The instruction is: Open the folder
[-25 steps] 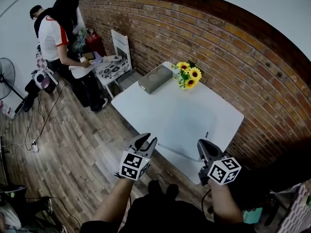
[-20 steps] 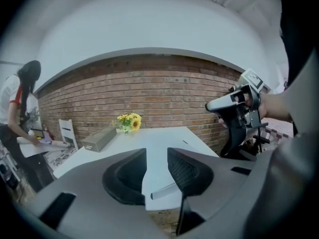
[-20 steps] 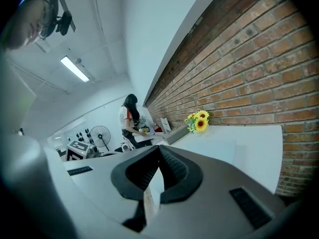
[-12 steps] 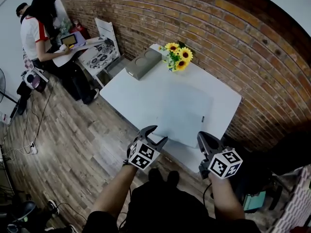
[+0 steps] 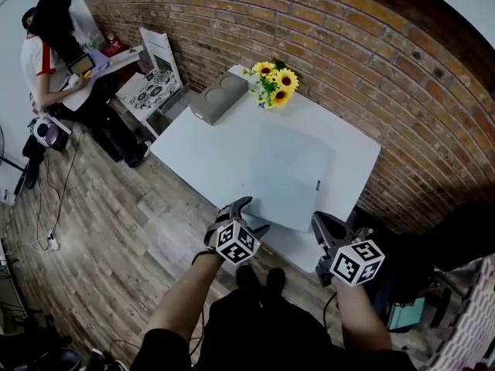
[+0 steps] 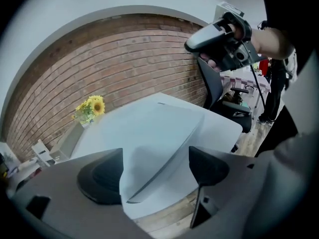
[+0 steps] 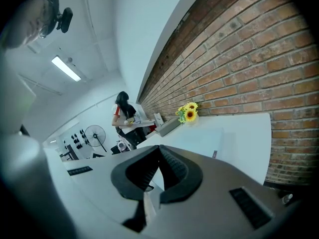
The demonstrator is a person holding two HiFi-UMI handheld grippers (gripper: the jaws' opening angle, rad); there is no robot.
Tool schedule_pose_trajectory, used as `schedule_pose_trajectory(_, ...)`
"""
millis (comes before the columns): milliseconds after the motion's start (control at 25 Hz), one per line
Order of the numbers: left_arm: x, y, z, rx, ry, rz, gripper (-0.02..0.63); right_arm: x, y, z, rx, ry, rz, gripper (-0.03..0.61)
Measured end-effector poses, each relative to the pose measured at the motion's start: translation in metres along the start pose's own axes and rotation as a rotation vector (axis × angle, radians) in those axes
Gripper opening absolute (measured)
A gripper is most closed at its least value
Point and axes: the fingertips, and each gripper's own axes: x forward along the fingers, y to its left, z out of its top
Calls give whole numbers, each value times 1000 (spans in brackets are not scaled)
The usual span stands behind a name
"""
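A pale blue-grey folder [image 5: 290, 176] lies shut and flat on the white table [image 5: 201, 153], its near corner close to the table's front edge. My left gripper [image 5: 251, 213] hangs at that edge, tilted down, its jaws opening wide. In the left gripper view the folder's [image 6: 159, 133] near corner shows between the jaws of the left gripper [image 6: 154, 171], and neither pad touches it. My right gripper [image 5: 325, 226] hovers to the right near the table's front corner, shut on nothing. In the right gripper view its tips [image 7: 159, 151] meet, with the folder [image 7: 204, 141] beyond.
A grey box [image 5: 218, 97] and a sunflower bunch [image 5: 272, 83] stand at the table's far end by the brick wall [image 5: 371, 52]. A person [image 5: 46, 45] stands at a side table at far left, beside a white chair [image 5: 158, 79]. A black office chair [image 6: 224, 98] stands right of the table.
My left gripper has come down to the table's front edge, rolled, and spread its jaws wide. The right gripper sank slightly and stayed shut. The folder has not moved.
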Motion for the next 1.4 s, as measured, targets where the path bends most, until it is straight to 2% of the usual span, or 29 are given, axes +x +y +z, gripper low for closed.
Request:
schedule_pose_trajectory(480,17,-2,3,36,29,-26,408,-5,-10,3,-5,1,-3,14)
schedule_pose_trajectory(640,15,-8,4,74,31,-45,321,-5,-7,5,-7,-1,5,14)
schedule_pose_trajectory(920,10,-13,6,125,34,-41,226,-4,-2,9,-14,-10,20,14)
schedule_pose_trajectory(1400,1,-12,12,165,22,-1,147,-6,0,10,-6,-14,32,14)
